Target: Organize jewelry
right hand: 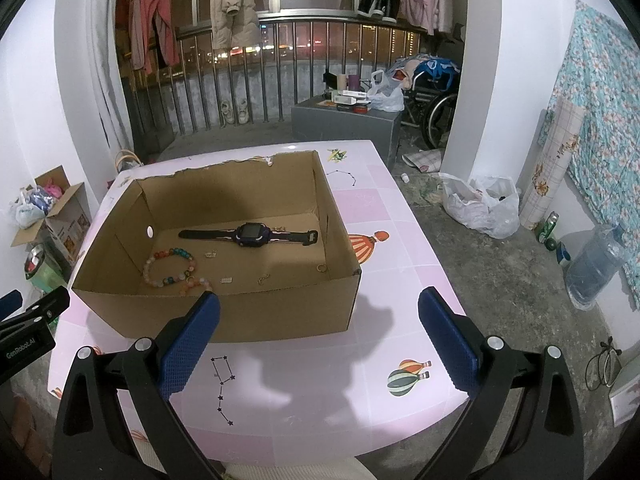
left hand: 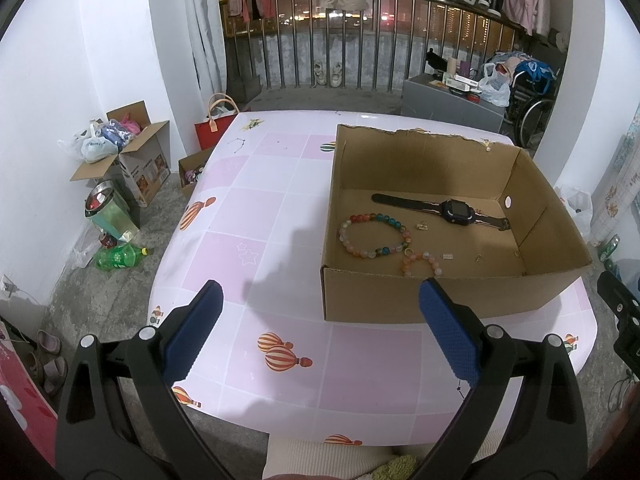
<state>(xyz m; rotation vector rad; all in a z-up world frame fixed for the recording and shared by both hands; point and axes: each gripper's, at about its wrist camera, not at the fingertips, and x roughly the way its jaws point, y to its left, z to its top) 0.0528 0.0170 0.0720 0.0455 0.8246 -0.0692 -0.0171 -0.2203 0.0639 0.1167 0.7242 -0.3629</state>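
Our left gripper point(left hand: 320, 300) and right gripper point(right hand: 319, 308) both gape wide, holding nothing. Ahead of them, in the open brown cardboard box point(left hand: 400, 296), lie the multicoloured bead bracelet point(left hand: 374, 235), a smaller orange bead loop point(left hand: 422, 263) and the black-strapped wristwatch point(left hand: 456, 211).

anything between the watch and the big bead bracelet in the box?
One small gold trinket lies on the box floor between the watch and the big bracelet; otherwise bare cardboard. Clearest in the left wrist view; the right wrist view agrees.
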